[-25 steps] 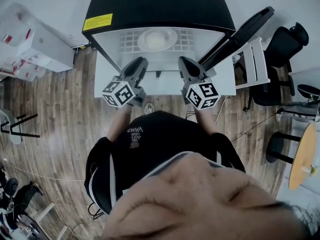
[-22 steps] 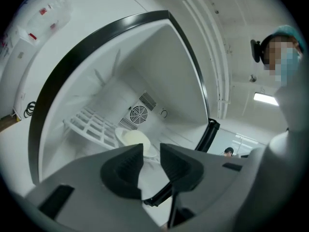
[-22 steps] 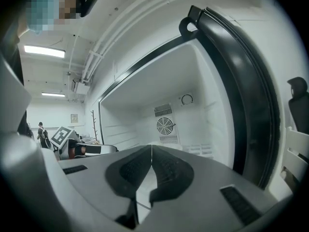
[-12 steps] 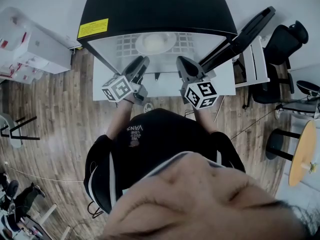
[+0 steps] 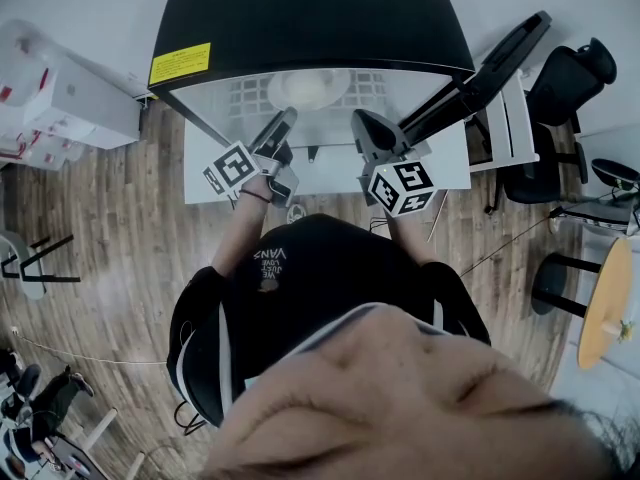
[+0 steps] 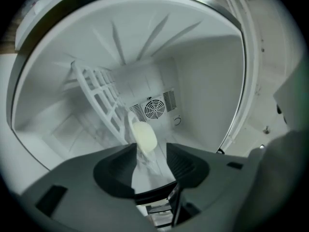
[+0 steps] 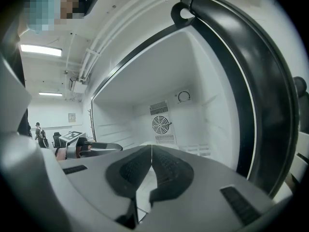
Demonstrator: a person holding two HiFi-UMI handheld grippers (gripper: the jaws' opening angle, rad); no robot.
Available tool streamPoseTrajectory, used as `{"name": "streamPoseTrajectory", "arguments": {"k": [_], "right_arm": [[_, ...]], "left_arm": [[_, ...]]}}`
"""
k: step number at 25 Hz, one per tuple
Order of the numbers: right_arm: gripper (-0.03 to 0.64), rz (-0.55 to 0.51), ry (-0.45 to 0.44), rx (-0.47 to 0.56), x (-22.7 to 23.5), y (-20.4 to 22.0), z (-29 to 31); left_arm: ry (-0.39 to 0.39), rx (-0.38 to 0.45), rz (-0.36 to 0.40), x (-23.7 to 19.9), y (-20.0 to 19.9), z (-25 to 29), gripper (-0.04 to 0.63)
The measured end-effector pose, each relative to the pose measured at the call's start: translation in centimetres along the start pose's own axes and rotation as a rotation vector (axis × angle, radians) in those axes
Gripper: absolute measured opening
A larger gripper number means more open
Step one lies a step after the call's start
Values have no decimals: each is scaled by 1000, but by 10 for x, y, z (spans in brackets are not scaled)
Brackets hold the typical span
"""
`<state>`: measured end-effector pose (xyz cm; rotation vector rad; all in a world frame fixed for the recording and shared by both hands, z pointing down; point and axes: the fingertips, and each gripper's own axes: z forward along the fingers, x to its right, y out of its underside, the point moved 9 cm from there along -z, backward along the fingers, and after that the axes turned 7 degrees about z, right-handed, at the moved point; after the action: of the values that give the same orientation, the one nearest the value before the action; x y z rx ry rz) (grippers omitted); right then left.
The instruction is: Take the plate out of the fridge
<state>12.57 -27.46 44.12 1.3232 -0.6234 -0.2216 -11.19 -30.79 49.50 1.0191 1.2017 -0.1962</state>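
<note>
**Plate** (image 6: 144,137): round, pale cream, glossy. Lies on the wire shelf (image 6: 99,98) inside the open fridge (image 5: 310,18).
**Left gripper** (image 6: 151,151): rolled over, jaws just opened wide with nothing between them. It is aimed at the plate, probably for an edge grip.
**Right gripper** (image 7: 151,153): jaws together, empty, apparently idle at the fridge mouth.

Fridge (image 5: 310,18) – black shell, semi-gloss; inside smooth white plastic. Plate (image 6: 144,137) – pale, smooth. Floor (image 5: 110,258): wood planks. Left gripper (image 6: 150,150) matt grey plastic w/ ribbed pads.
</note>
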Motion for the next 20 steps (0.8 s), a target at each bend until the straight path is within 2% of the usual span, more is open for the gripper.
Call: {"name": "streamPoseTrajectory", "arguments": {"k": [7,14,16,20], "right_arm": [[12,4,2,0,1,-1,3],[12,8,-1,0,1,-1,5],[12,8,-3,0,1,-1,5],[12,12,-5,-3,1,0,6]], "left_arm": [[13,17,-151,-5,-1,5,169],[-3,36,-264,-8,-3,7,167],[-26,42,-287,-9,-3,6,166],[-76,55,-300,-11,-1,6,118]]}}
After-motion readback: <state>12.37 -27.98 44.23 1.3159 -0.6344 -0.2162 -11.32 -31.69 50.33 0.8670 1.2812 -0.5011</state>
